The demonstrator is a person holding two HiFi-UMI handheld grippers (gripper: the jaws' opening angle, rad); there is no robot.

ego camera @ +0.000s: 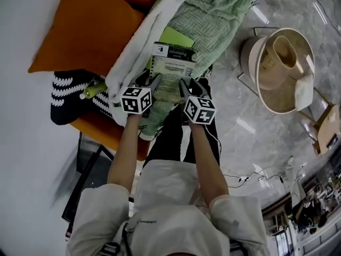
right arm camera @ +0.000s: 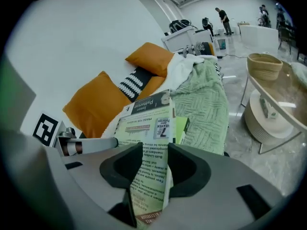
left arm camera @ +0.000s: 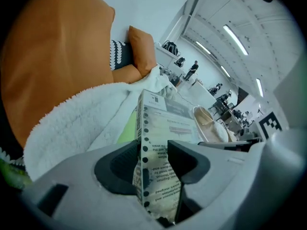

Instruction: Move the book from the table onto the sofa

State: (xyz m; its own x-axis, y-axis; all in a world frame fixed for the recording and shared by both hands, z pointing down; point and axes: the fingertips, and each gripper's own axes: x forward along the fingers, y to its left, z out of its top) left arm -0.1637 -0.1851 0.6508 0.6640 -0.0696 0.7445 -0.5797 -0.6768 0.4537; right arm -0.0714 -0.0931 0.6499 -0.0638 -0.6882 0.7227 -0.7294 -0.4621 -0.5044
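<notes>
The book [ego camera: 170, 71], a paperback with a pale green printed back cover, hangs just above the sofa's white fleece blanket [ego camera: 139, 41]. Both grippers hold it by its near edge. My left gripper [ego camera: 151, 82] is shut on the book's left corner, and in the left gripper view the book [left arm camera: 165, 123] stands on edge between the pads of that gripper [left arm camera: 152, 164]. My right gripper [ego camera: 186, 85] is shut on the right corner. In the right gripper view its pads [right arm camera: 154, 169] press both sides of the book [right arm camera: 151, 123].
An orange cushion [ego camera: 85, 28] and a black-and-white patterned cushion [ego camera: 66, 92] lie to the left on the sofa. A green knitted blanket [ego camera: 221, 12] and a lime-green flat thing [ego camera: 178, 36] lie beyond the book. A round beige table [ego camera: 282, 71] stands at the right on the marble floor.
</notes>
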